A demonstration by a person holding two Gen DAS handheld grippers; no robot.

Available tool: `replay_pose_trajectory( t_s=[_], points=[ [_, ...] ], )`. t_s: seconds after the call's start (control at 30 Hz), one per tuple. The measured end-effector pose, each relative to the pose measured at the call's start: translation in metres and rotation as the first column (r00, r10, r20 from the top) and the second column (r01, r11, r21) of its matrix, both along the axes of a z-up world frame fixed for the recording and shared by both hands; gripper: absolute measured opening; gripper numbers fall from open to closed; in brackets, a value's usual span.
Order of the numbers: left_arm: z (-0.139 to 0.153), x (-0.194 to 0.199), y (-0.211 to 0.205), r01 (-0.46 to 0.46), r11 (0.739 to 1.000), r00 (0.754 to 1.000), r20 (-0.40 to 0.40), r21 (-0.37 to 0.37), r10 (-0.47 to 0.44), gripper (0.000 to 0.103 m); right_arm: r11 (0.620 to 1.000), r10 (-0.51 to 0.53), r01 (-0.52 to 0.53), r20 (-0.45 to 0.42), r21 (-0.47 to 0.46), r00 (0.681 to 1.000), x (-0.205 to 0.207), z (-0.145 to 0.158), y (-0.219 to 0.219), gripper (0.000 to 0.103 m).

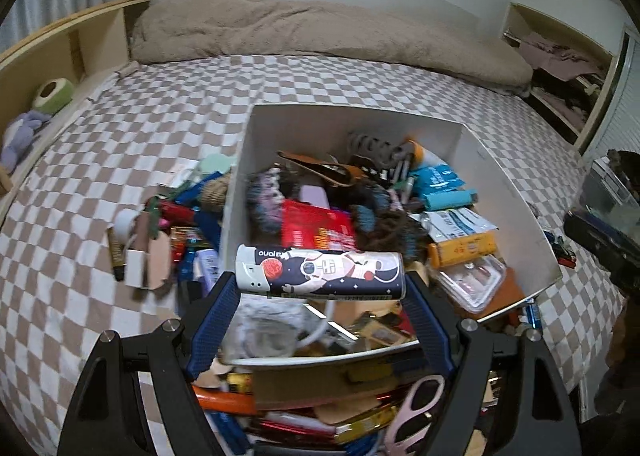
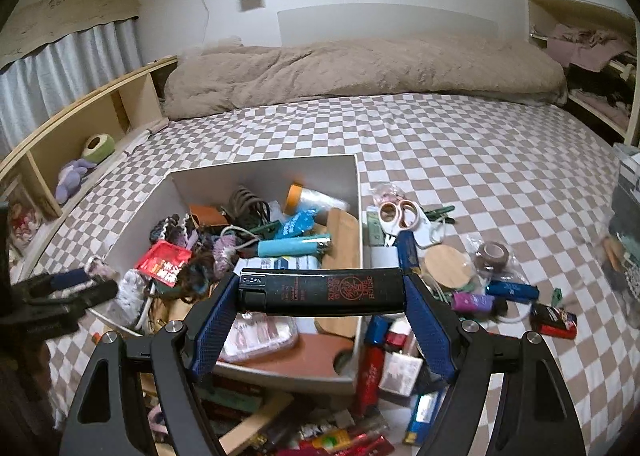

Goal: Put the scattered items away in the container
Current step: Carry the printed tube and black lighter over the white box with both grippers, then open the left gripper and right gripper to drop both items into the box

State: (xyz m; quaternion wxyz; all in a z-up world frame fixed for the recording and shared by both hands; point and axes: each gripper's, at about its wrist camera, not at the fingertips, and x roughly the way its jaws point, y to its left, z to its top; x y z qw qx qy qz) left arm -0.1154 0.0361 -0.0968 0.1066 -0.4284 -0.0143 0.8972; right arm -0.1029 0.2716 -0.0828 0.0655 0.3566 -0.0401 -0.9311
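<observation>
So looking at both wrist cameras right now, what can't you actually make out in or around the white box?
- Left wrist view: the white box near wall is partly hidden by the astronaut-print lighter in the left tool.
- Right wrist view: the box floor is buried under clutter; the black lighter in the right tool covers its middle.
- Both views: small print on the packets is too blurred to read.

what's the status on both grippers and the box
Left gripper shut on astronaut-print lighter, over white box. Right gripper shut on black lighter, over box's near side. Box crowded; nothing blocking.
</observation>
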Motion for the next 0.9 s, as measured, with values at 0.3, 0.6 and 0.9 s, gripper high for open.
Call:
replay_pose_trajectory(
  t_s=[0.3, 0.6, 0.9],
  points=[
    [-0.009, -0.003, 0.026, 0.075, 0.997, 0.997, 0.006, 0.016, -0.075, 0.082, 1.0, 0.01, -0.009, 0.027, -0.019, 1.0, -0.012, -0.006, -0.014, 0.081],
    [-0.014, -0.008, 0.038, 0.134, 0.99, 0.991, -0.032, 0.037, -0.133, 0.087, 0.998, 0.018, -0.015, 0.038, -0.068, 0.999, -0.02, -0.005, -0.031, 0.081],
    [-0.017, -0.006, 0.024, 0.104, 0.994, 0.993, -0.056, -0.011, -0.105, 0.099, 0.998, 0.033, -0.03, 0.071, -0.05, 0.997, -0.036, -0.01, -0.051, 0.081]
  ],
)
